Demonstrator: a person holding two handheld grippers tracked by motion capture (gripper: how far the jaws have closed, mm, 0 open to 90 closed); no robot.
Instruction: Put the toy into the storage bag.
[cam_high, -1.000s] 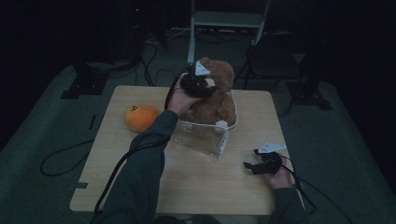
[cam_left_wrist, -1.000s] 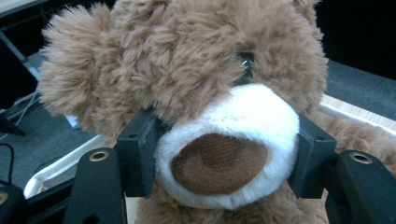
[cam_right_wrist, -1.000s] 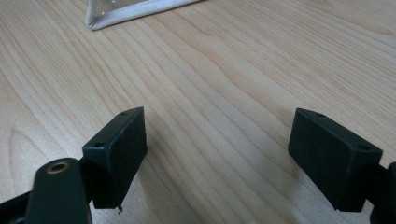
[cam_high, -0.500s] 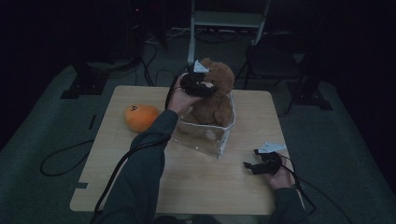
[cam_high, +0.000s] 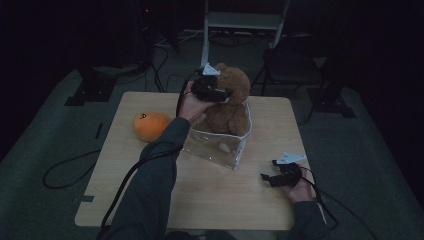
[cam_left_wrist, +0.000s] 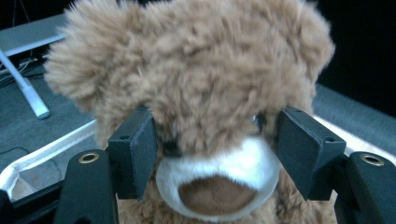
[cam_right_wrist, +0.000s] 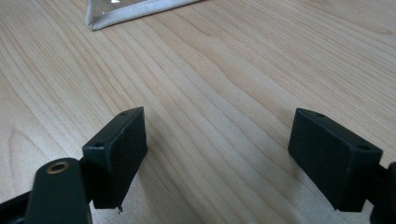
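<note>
On the table (cam_high: 210, 190) we saw a clear bin (cam_high: 220, 145) holding a teddy bear (cam_high: 230, 102). Our left gripper (cam_left_wrist: 212, 149) pinched its head, jaws against both cheeks. Right of the bin, our right gripper (cam_right_wrist: 217, 154) rested spread wide, empty.

You are wearing dark grey sleeves (cam_high: 150, 190); black cables (cam_high: 127, 185) are trailing from your black grippers, each carrying a grey three-cornered plate (cam_high: 290, 158).
</note>
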